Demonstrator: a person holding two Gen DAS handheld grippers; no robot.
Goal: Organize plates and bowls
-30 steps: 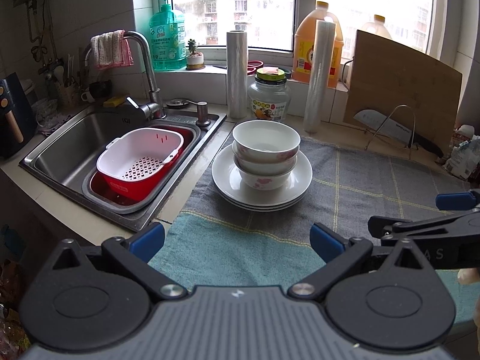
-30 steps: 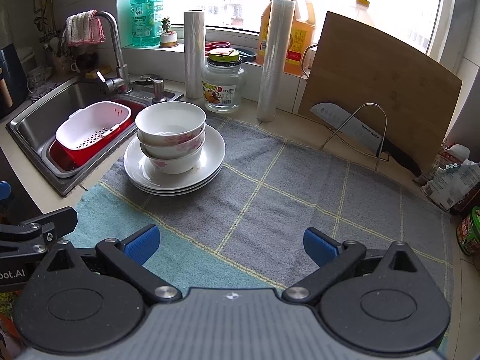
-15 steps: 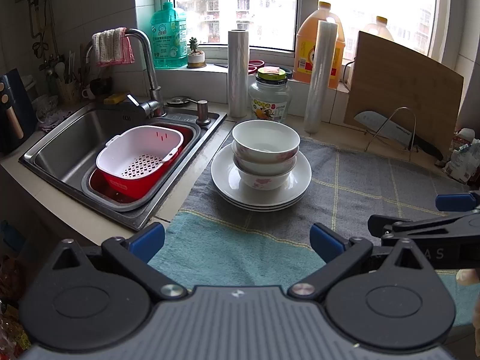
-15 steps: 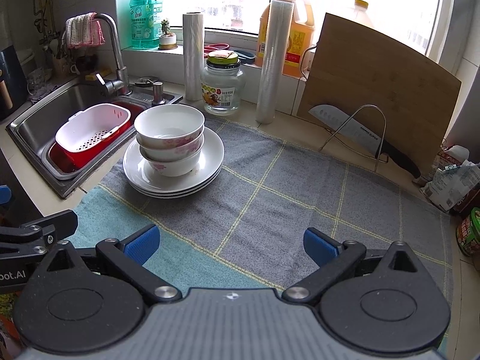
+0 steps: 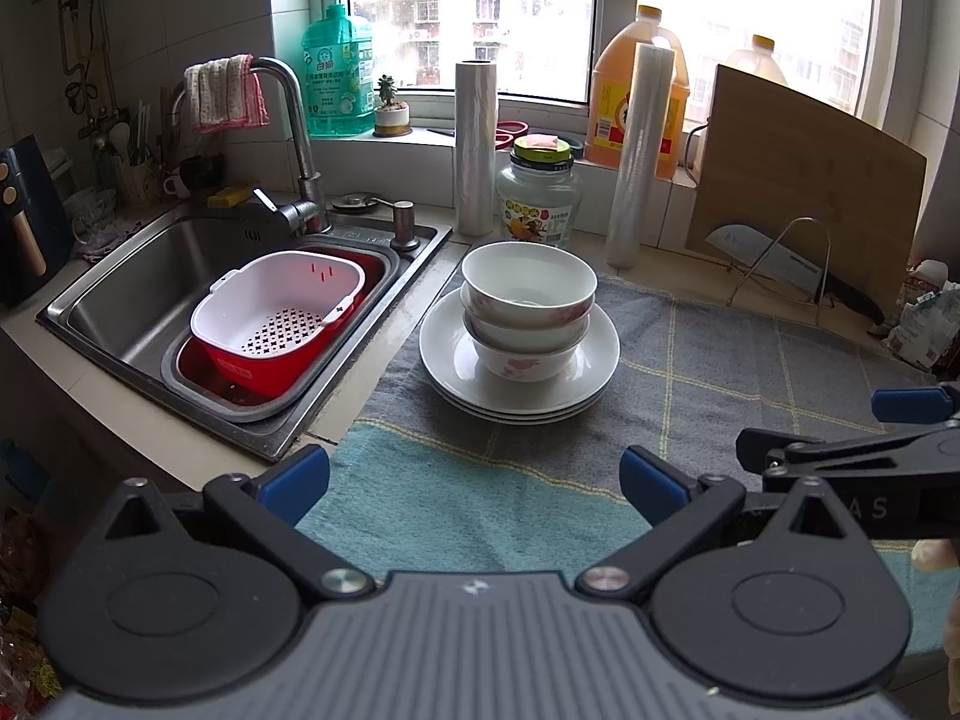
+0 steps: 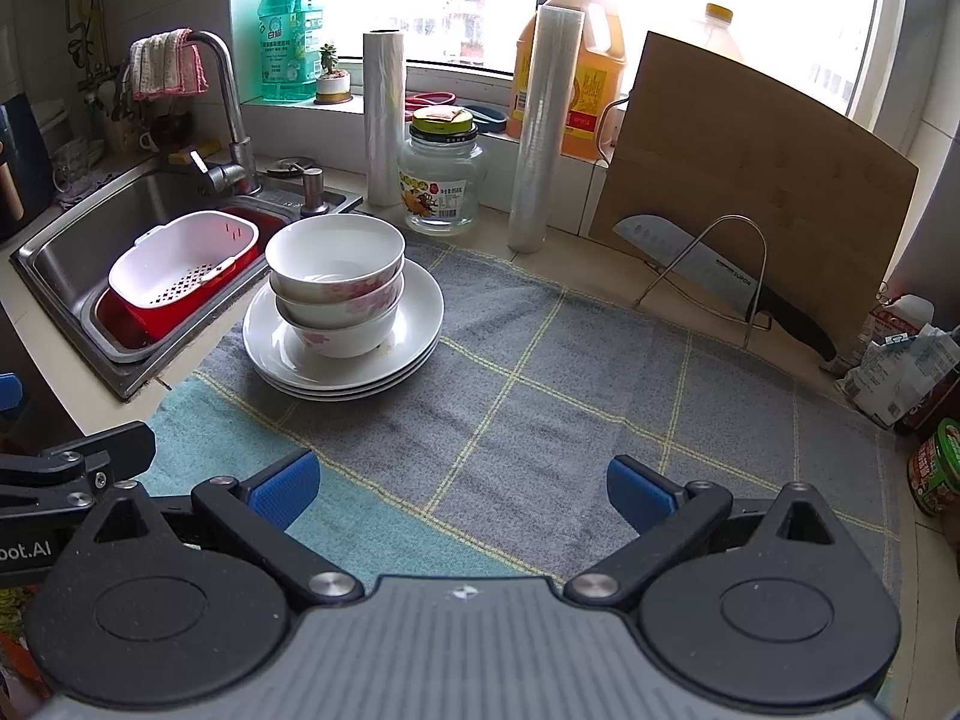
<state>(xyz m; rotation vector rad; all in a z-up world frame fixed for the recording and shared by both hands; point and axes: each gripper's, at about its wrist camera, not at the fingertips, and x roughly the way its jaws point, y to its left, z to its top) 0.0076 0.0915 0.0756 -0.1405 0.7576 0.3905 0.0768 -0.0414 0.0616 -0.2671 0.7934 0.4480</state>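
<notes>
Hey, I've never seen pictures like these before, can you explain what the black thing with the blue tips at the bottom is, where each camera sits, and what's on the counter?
There is no robot here. A person holds a two-finger grabbing tool in each hand, and a wide-angle camera on each tool looks forward along its fingers.

One picture comes from the left tool, the other from the right tool. The blue tips are the finger pads. Both tools are open and hold nothing. Each also appears at the edge of the other's picture.

On the counter lies a grey and teal towel. On it sits a stack of white plates with three nested bowls on top. To the left is a sink holding a red and white strainer basket. Behind stand a glass jar, two rolls of plastic film, and a cutting board with a knife on a wire rack.
</notes>
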